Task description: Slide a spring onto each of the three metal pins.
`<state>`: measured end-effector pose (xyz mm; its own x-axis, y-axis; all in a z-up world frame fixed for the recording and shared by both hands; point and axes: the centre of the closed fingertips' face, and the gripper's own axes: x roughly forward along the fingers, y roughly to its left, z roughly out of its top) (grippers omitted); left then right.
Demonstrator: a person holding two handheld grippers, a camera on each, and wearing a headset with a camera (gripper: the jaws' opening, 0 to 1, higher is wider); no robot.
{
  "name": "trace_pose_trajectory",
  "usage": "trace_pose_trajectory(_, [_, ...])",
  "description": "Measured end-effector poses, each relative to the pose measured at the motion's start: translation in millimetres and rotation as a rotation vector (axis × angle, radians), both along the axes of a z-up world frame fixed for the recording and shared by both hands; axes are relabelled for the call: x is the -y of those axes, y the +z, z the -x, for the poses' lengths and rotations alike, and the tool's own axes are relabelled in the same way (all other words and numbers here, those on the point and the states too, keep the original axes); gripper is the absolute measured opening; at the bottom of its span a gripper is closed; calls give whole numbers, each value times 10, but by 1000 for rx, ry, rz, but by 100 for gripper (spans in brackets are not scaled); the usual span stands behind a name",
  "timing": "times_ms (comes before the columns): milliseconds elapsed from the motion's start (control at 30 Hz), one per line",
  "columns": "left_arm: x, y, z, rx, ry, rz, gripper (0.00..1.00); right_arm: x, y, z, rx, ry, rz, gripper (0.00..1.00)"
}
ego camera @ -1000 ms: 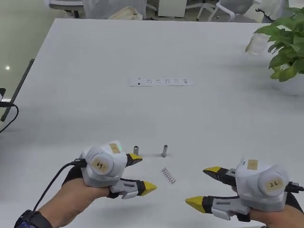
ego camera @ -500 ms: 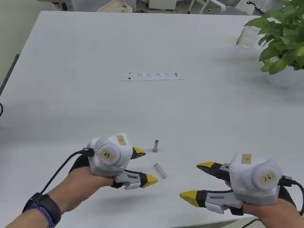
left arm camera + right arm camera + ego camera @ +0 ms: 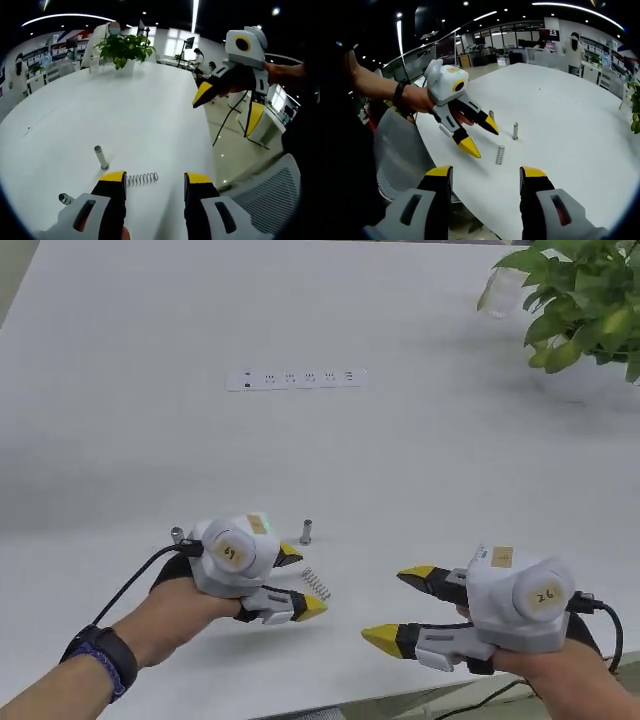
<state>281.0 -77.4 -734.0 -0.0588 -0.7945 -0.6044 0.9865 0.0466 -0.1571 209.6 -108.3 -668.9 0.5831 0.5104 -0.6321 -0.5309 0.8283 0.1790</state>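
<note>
Left gripper (image 3: pixel 303 582) and right gripper (image 3: pixel 392 605) hover low over the near edge of the bench (image 3: pixel 450 460). Tips are angled toward each other, jaws spread on both, nothing held. Spring (image 3: pixel 316 583) lies flat near that edge, just ahead of the left gripper's tips. One pin (image 3: pixel 306 531) stands upright just behind the spring, second pin (image 3: pixel 177 535) beside the left gripper's body, toward the bench's left edge. White bench, open office around. Power strip (image 3: pixel 297 379) mid-bench, plant (image 3: pixel 585 300) at the far right corner, possibly a glass jar (image 3: pixel 503 288) next to it, too blurry to be sure.
</note>
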Motion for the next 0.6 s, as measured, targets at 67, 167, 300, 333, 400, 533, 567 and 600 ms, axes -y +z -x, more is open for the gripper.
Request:
trace_pose_trajectory(67, [24,-51,-2,-16,5,-5,41,5,-22,3,-6,-6,-5,52])
trace_pose_trajectory(167, [72,-132,-3,-35,10,-10,41,-6,-44,13,-14,-6,-9,52])
trace_pose_trajectory(300, [114,-204,-2,-47,9,-16,41,-3,-72,25,-21,-8,-12,51])
trace_pose_trajectory(333, [124,-224,-2,-49,6,-18,41,4,-79,30,-24,-11,-13,51])
trace_pose_trajectory(400, [139,-251,-3,-57,4,-20,40,14,-85,37,-26,-16,-15,51])
trace_pose_trajectory(533, [174,-286,-16,-68,3,-19,40,36,-110,56,-32,-24,-17,51])
trace_pose_trajectory(567, [182,-295,-19,-71,2,-19,40,41,-116,60,-33,-26,-16,51])
trace_pose_trajectory(600, [192,-316,-19,-72,-3,-23,40,45,-124,68,-36,-28,-18,50])
